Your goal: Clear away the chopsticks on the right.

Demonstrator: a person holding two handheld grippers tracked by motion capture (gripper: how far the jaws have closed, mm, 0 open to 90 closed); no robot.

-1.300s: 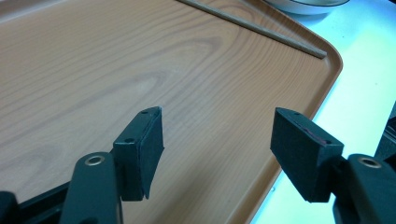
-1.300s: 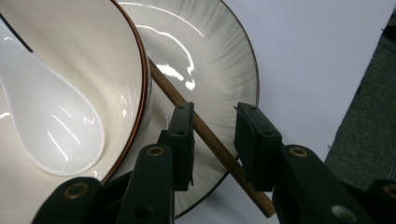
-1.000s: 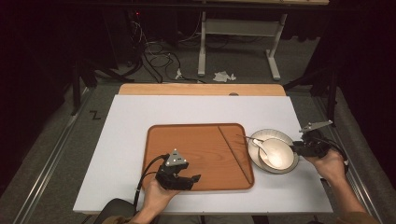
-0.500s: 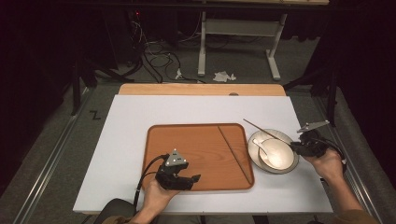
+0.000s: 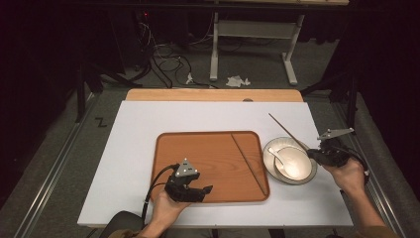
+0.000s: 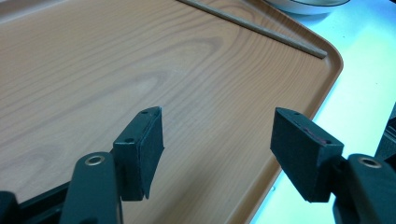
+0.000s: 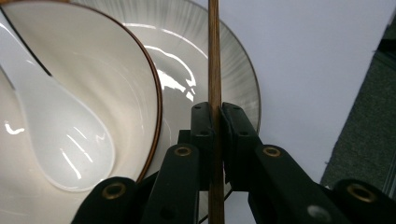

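A: The right gripper (image 7: 215,140) has just been closing, and its jaws are now clamped on 1 chopstick (image 7: 215,56), lifted at a slant over the plate (image 5: 308,151) beside the bowl (image 7: 93,70).

B: The other chopstick (image 5: 250,163) lies in the tray (image 5: 198,144) (near its right rim). Carry this one low, level it, and lay it alongside.

A: The left gripper (image 6: 217,140) hangs open over the tray, holding nothing.
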